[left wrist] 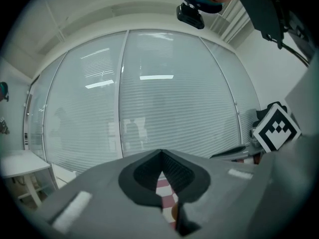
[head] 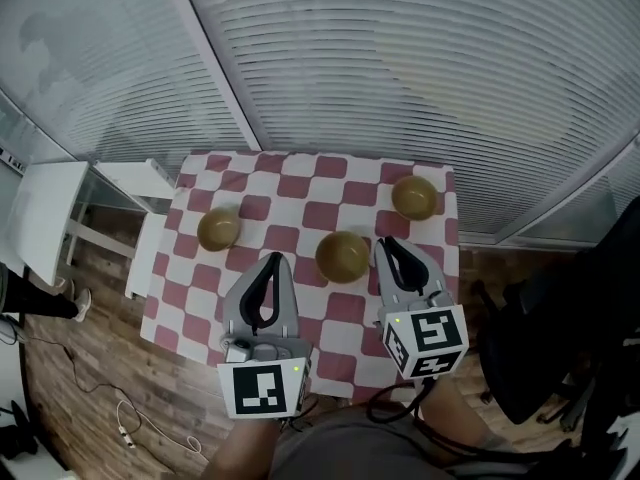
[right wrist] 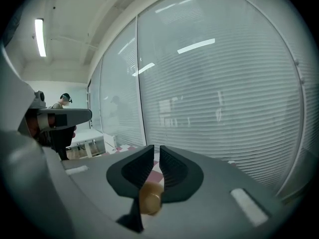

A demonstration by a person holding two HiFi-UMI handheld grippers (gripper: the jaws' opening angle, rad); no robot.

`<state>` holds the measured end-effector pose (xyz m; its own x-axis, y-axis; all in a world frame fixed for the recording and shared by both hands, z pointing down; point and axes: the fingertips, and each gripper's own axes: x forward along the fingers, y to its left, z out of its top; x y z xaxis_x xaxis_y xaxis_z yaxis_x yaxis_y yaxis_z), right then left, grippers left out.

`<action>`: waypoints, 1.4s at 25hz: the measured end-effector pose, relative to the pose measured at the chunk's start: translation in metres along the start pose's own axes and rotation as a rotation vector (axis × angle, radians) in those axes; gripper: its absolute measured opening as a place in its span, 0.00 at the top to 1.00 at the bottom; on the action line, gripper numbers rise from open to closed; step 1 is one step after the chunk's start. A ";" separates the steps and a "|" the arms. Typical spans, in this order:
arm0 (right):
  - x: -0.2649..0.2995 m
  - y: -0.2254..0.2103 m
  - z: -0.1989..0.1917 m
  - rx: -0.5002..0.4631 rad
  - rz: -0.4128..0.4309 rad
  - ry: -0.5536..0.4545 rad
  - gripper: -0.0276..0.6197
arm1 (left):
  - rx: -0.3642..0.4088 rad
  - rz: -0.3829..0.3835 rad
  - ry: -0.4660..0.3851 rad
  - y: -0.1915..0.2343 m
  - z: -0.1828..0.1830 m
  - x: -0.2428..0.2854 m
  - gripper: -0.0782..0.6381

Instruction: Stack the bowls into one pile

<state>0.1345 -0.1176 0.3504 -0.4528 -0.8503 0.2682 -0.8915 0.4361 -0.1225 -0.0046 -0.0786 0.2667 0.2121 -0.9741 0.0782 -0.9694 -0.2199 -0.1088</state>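
Three olive-brown bowls stand apart on the red-and-white checked table point(head: 290, 185): the left bowl point(head: 218, 229), the middle bowl point(head: 342, 256) and the far right bowl point(head: 414, 197). My left gripper point(head: 272, 261) hovers over the near part of the table between the left and middle bowls, its jaws shut and empty point(left wrist: 160, 154). My right gripper point(head: 384, 244) is just right of the middle bowl, with its tips almost together and nothing between them point(right wrist: 156, 156). One bowl point(right wrist: 149, 199) shows below the right jaws in the right gripper view; which bowl it is I cannot tell.
A wall of windows with blinds point(head: 400, 58) runs behind the table. A white side table point(head: 40, 218) and a white bench point(head: 115, 181) stand at the left. A black office chair point(head: 560, 338) is at the right. A cable point(head: 120, 423) lies on the wooden floor.
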 end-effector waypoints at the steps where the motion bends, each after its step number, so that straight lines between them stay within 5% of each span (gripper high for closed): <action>1: 0.007 0.000 -0.007 0.004 0.006 0.020 0.86 | -0.010 0.006 0.014 0.002 -0.006 0.004 0.89; 18: 0.075 -0.016 -0.157 0.068 -0.011 0.347 0.77 | -0.083 0.076 0.202 0.041 -0.124 0.033 0.89; 27: 0.085 -0.019 -0.168 0.108 -0.024 0.370 0.87 | -0.102 0.091 0.248 0.043 -0.142 0.032 0.89; 35: 0.083 -0.009 -0.131 0.212 0.021 0.316 0.89 | -0.073 0.105 0.210 0.050 -0.111 0.023 0.89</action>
<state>0.1062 -0.1531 0.4989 -0.4739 -0.6950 0.5408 -0.8801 0.3537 -0.3167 -0.0619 -0.1065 0.3729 0.0869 -0.9575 0.2750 -0.9928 -0.1060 -0.0555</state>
